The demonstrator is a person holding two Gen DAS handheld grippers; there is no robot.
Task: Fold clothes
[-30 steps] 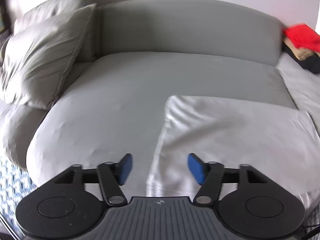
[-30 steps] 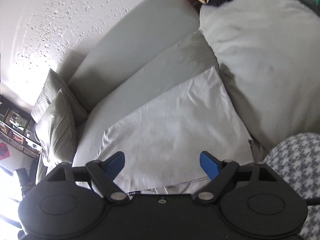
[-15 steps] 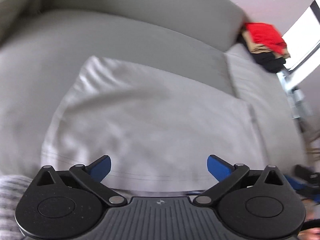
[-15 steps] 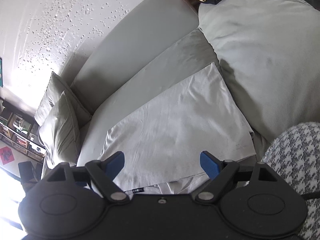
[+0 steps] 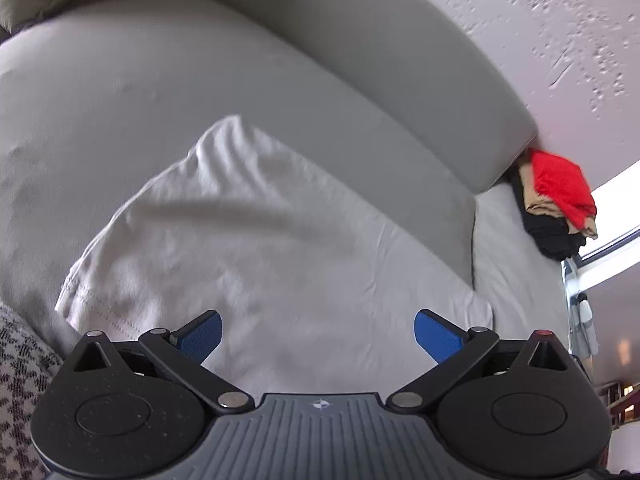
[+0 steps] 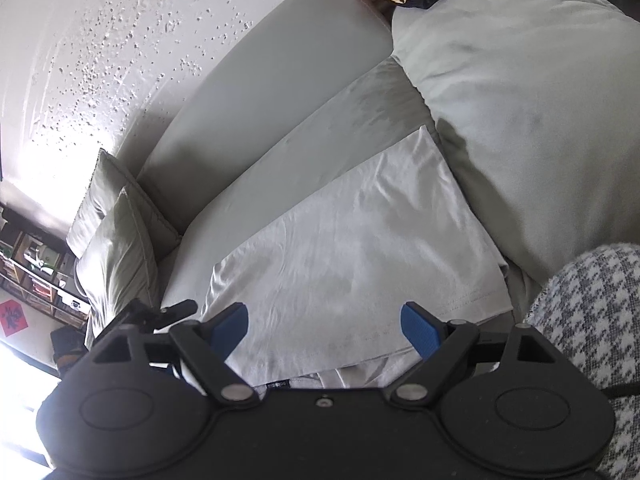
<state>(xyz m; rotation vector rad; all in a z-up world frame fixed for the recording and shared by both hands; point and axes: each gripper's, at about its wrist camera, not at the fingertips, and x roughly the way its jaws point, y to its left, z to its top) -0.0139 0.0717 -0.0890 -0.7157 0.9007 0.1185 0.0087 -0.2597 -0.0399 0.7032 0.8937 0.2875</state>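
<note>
A pale grey garment (image 5: 272, 264) lies folded flat on the sofa seat; it also shows in the right wrist view (image 6: 360, 256). My left gripper (image 5: 316, 334) is open and empty, held above the garment's near edge. My right gripper (image 6: 324, 332) is open and empty above the garment's near hem, where a small dark label (image 6: 278, 384) shows. The left gripper's fingers (image 6: 176, 308) show at the left in the right wrist view.
The grey sofa (image 5: 120, 92) has a backrest (image 5: 360, 52) and pillows (image 6: 116, 240) at its left end. A pile of red, tan and black clothes (image 5: 560, 204) sits at the right end. A houndstooth fabric (image 6: 588, 320) lies at the front edge.
My left gripper has swung right from the garment's left edge to over its middle and opened wider. My right gripper has stayed nearly still and open.
</note>
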